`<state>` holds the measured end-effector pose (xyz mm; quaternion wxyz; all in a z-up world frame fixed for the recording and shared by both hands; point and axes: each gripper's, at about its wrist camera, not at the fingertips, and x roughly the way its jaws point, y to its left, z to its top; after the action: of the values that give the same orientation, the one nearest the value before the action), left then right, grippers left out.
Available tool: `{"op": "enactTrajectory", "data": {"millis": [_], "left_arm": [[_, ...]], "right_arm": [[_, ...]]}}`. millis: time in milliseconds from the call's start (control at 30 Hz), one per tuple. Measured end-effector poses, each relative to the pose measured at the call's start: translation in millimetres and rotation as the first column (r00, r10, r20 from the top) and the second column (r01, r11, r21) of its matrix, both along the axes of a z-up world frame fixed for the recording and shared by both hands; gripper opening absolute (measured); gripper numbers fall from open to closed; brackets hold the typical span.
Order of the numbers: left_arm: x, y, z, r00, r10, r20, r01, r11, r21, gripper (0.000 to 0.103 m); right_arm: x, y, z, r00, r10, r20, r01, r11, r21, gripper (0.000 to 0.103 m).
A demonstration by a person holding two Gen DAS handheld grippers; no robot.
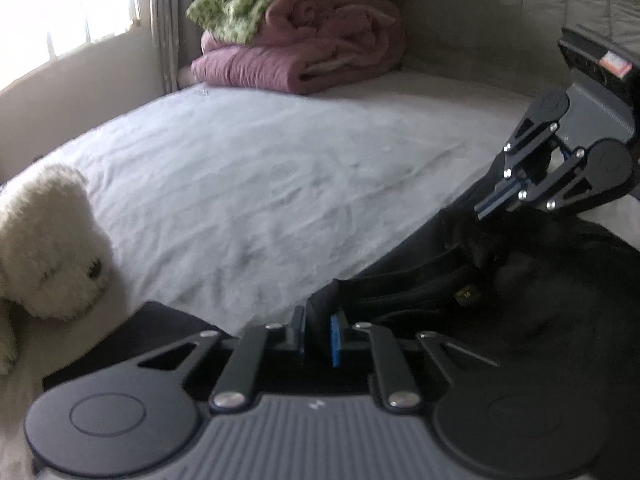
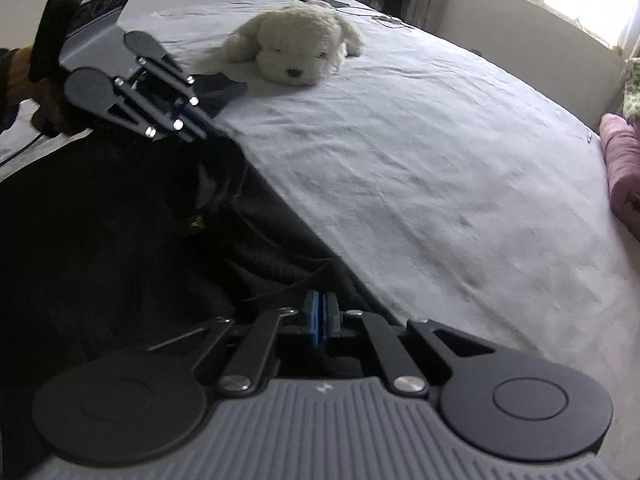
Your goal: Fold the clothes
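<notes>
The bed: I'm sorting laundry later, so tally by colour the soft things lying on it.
Black garment: 1
White plush dog: 1
Pink folded blanket: 1
Green patterned cloth: 1
Total: 4

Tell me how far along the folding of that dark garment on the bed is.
Done: nothing looks folded yet; the dark fabric garment lies crumpled on the pale grey bed sheet.

In hand: the left hand-held gripper is clamped on an edge of it, and the right hand-held gripper is shut at another edge, apparently pinching cloth.

Left: spreading it flat and making every fold. The white plush dog lies near the cloth.
</notes>
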<state>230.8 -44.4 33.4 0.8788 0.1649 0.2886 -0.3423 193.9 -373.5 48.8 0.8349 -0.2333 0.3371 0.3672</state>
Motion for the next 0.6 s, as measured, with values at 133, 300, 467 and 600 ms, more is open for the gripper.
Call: {"op": "enactTrajectory", "data": {"millis": [133,300,467,600], "left_arm": [[-2,7,8,0.999,0.005,0.044,-0.004,0.999,-0.035,0.011],[-2,5,9,0.998,0.004,0.055,-0.002,1.0,-0.025,0.011],[-4,3,11,0.995,0.033,0.091,-0.031,0.999,-0.028,0.011],[2,3,18,0.986,0.093,0.137,-0.086,0.995,-0.051,0.011]], "right_arm": [[5,-5,5,0.999,-0.019,0.038,0.019,1.0,-0.003,0.013],[21,-4,-3,1.0,-0.004,-0.024,0.004,1.0,-0.004,0.05],[21,2,-10,1.0,-0.015,-0.002,0.014,1.0,-0.019,0.013],[9,5,-4,0.995,-0.001,0.095,0.005,0.999,-0.044,0.01]]}}
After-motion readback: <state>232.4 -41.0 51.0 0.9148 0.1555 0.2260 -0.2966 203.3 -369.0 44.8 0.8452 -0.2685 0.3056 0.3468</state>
